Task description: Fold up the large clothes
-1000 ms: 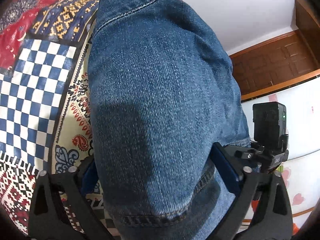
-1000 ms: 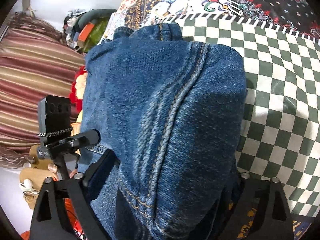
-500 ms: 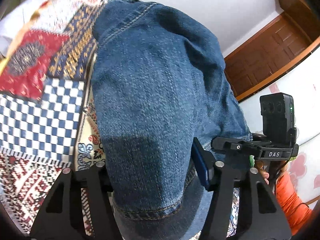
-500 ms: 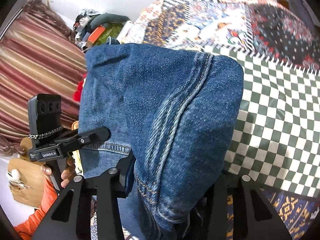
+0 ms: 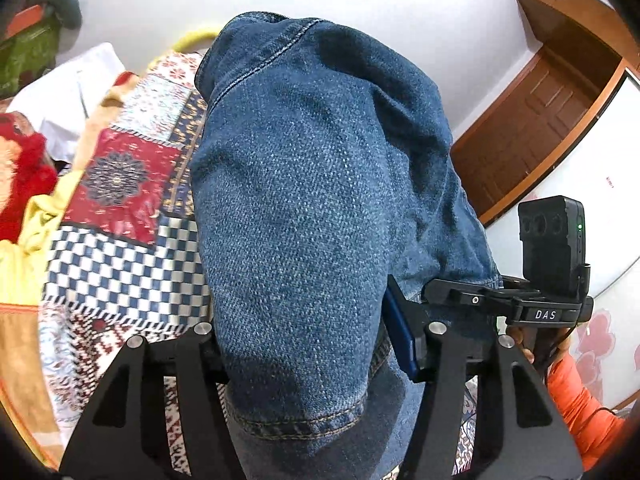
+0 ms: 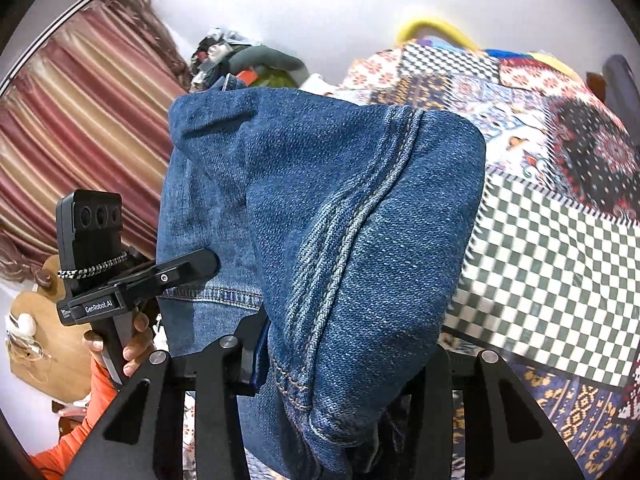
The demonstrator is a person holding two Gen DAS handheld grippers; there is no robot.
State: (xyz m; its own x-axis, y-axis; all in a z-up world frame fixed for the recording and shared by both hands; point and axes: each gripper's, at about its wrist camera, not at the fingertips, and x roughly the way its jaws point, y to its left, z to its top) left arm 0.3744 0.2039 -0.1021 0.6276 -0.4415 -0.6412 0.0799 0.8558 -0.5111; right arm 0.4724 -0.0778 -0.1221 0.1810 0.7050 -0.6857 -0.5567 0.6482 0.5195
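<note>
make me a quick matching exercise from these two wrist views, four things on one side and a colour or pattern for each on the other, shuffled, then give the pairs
Things:
1. jeans
2. curtain
3. door
4. person's sleeve

Colours or patterns:
A. brown wood
B. orange
C. blue denim
D. red and cream stripes

Pairs: 1-C, 2-D, 3-A, 4-B

Coarse matt blue denim jeans (image 5: 304, 200), matt black plastic fingers (image 5: 404, 340), printed cotton patchwork bedspread (image 5: 120, 240), glossy brown wooden door (image 5: 532, 128)
</note>
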